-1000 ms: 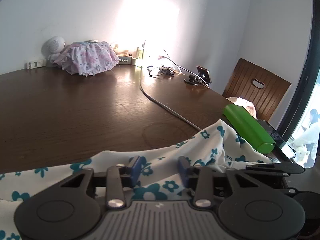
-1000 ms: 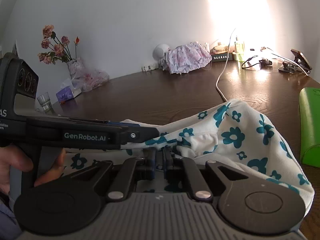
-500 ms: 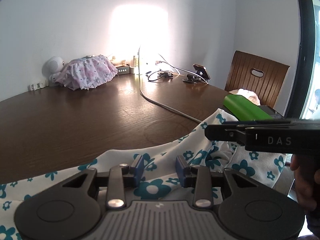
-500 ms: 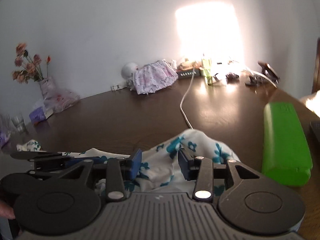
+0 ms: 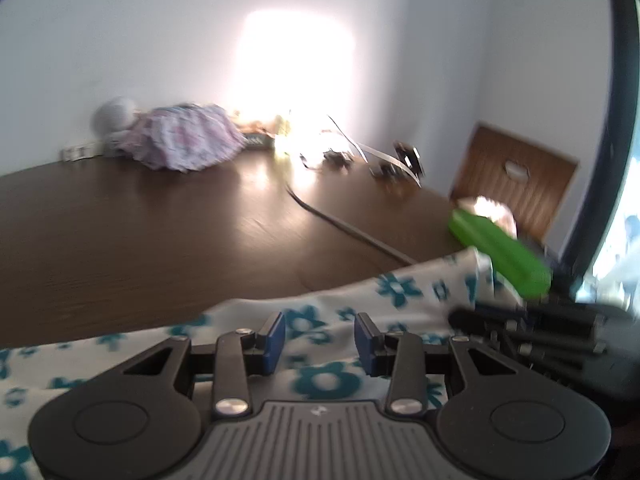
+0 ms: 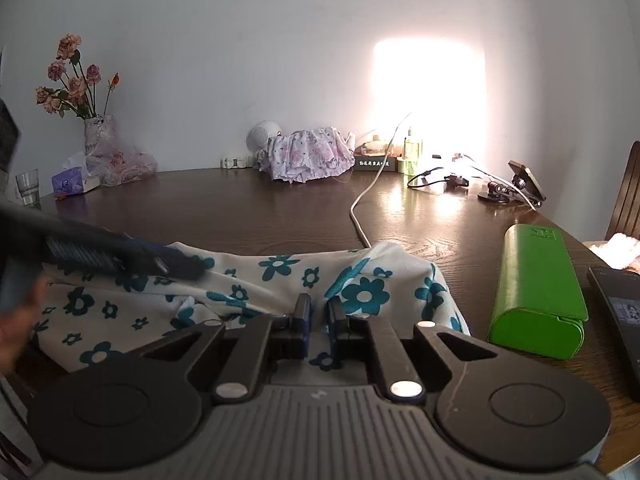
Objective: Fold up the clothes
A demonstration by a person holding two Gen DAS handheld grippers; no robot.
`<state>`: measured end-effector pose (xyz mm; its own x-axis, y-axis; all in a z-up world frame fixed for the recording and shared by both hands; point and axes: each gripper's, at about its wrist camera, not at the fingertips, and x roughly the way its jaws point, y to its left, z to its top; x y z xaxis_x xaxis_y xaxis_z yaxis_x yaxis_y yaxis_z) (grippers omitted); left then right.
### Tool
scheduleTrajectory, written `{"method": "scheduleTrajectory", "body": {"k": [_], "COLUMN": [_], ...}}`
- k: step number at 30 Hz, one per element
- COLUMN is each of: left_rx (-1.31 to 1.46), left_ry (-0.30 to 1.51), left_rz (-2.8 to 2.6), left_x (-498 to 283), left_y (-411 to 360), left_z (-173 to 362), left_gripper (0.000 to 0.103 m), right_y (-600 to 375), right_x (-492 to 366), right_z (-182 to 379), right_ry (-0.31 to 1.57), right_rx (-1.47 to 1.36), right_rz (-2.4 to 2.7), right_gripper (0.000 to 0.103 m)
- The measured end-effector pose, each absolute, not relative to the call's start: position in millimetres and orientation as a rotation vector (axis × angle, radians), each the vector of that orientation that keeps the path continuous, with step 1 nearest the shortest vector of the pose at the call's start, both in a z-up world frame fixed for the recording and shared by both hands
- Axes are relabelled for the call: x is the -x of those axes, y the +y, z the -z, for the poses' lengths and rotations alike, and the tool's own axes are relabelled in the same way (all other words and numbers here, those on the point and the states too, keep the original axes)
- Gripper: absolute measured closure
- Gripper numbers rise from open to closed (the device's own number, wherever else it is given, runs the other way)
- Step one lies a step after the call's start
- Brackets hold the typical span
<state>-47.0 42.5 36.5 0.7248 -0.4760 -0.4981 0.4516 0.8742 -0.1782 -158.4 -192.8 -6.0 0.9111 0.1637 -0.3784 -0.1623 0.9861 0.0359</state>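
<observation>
A white garment with teal flowers lies bunched on the near part of the dark wooden table. My right gripper is closing, and its blue pads pinch a fold at the garment's near edge with only a thin gap left. In the blurred left wrist view the same garment spreads under my left gripper. Its jaws are opening and stand apart above the cloth without pressing it. The left gripper's fingers reach in from the left over the cloth. The right gripper shows at the garment's right end.
A green case lies right of the garment, with a dark flat device beyond it. A white cable runs back toward a pink garment. A phone stand, flower vase, glass and chair ring the table.
The right gripper opened half a second ago and has closed again on a fold of the floral garment. The left gripper's jaws have widened a little and its view has shifted.
</observation>
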Motion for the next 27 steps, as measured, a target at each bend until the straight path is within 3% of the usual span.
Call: {"method": "scheduleTrajectory", "body": {"k": [1,6,8,19,23,24,26,27], "left_rx": [0.068,-0.086,-0.099,-0.317,-0.373,-0.385,-0.427,-0.457], "left_ry": [0.573,0.619,0.634,0.689,0.766,0.749,0.718,0.709], "left_rz": [0.477,0.346,0.305,0.108,0.151,0.184,0.25,0.28], "left_x": [47.1,56.7,53.9,23.2,5.7,4.4,-3.7,-9.9], "left_y": [54.4,80.7,87.1,114.6,124.4,123.2,116.2,112.4], "left_z": [-40.1,-38.8,-32.7,-39.8,-71.1,-85.8,-109.5,-117.8], "left_gripper": [0.06,0.063,0.057,0.057,0.063,0.062,0.044,0.041], "right_y": [-194.2,-192.9,-183.5,-110.7,-96.5,-94.1,-97.6,-103.8], "right_x": [158.1,147.1,135.0,18.3,-56.4,-75.4,-108.1,-106.5], "right_z": [6.1,2.3,-1.8,-26.7,-31.2,-30.7,-34.4,-46.9], "right_ry": [0.39,0.43,0.462,0.683,0.743,0.746,0.792,0.758], "right_rx": [-0.007,-0.008,0.067,0.167,0.088,0.067,-0.03,-0.066], "right_rz": [-0.17,-0.179,-0.182,-0.343,-0.402,-0.416,-0.413,-0.421], "right_gripper": [0.095,0.094,0.094,0.094,0.094,0.094,0.092,0.092]}}
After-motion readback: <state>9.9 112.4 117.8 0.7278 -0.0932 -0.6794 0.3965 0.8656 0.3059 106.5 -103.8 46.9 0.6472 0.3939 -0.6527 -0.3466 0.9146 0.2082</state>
